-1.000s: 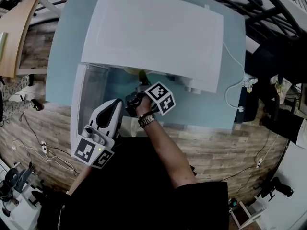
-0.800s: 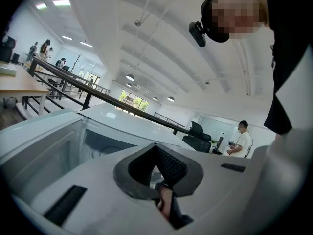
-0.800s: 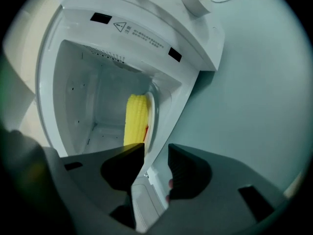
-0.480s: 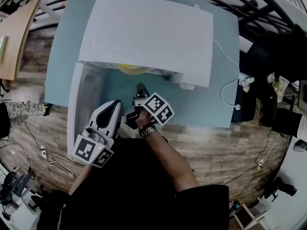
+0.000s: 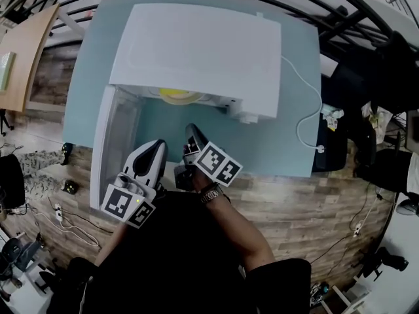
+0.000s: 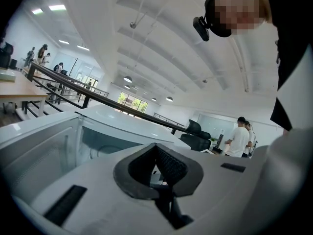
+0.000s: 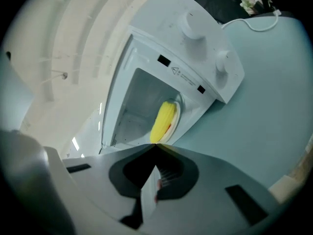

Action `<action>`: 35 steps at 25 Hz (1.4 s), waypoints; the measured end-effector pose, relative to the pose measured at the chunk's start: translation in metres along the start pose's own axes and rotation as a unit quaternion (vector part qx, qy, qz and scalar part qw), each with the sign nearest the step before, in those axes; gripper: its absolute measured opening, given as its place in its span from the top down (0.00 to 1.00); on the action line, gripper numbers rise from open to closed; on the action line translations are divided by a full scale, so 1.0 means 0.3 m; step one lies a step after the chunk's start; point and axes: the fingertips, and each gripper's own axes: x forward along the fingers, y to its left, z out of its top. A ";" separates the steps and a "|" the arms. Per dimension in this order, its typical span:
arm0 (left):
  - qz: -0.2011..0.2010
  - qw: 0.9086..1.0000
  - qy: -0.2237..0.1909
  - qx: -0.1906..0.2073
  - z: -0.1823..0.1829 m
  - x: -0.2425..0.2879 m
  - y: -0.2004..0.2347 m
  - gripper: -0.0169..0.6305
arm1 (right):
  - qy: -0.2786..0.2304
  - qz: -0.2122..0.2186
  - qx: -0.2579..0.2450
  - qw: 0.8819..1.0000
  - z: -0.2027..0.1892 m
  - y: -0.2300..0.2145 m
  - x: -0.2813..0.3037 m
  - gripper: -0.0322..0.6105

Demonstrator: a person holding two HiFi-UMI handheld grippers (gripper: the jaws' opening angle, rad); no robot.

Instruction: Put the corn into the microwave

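The yellow corn (image 7: 163, 121) lies on a pale plate (image 7: 177, 116) inside the white microwave (image 5: 196, 51), whose door (image 5: 114, 136) hangs open to the left. In the head view the corn (image 5: 178, 95) shows just under the microwave's front edge. My right gripper (image 5: 190, 131) hovers over the blue table in front of the opening, clear of the corn. Its jaws have just been closing and now meet with nothing between them (image 7: 155, 145). My left gripper (image 5: 159, 144) is beside the open door, jaws together and empty (image 6: 156, 145).
A white power cable (image 5: 304, 120) loops over the blue table (image 5: 281, 142) right of the microwave. Two knobs (image 7: 190, 23) sit on the microwave's front panel. Dark chairs and bags crowd the right side. People (image 6: 239, 136) stand far off.
My right gripper has drawn back out of the microwave opening toward the table's near edge, rising and closing its jaws. The corn stayed on the plate inside. The left gripper has hardly shifted.
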 end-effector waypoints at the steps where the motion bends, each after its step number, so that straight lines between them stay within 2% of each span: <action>1: 0.000 1.000 0.000 0.001 0.001 -0.002 -0.005 0.97 | 0.001 0.008 -0.006 1.000 0.002 0.022 -0.019 0.94; 6: -0.005 1.000 -0.004 0.010 0.013 -0.020 -0.045 0.97 | -0.004 0.039 -0.036 0.999 0.014 0.127 -0.135 0.94; 11: -0.009 1.000 -0.010 0.017 0.026 -0.024 -0.078 0.97 | -0.032 0.052 -0.081 0.995 0.060 0.192 -0.247 0.94; 17: -0.015 0.999 -0.018 0.033 0.060 -0.026 -0.106 0.97 | -0.079 0.072 -0.157 0.982 0.129 0.296 -0.344 0.94; 23: -0.005 0.999 -0.027 0.037 0.078 -0.044 -0.093 0.97 | -0.118 0.078 -0.244 0.959 0.173 0.377 -0.419 0.94; 27: 0.004 0.998 -0.039 0.044 0.096 -0.058 -0.079 0.97 | -0.145 0.082 -0.301 0.939 0.196 0.427 -0.459 0.94; 35: 0.030 0.997 -0.060 0.048 0.133 -0.090 -0.052 0.97 | -0.192 0.090 -0.385 0.898 0.226 0.509 -0.540 0.94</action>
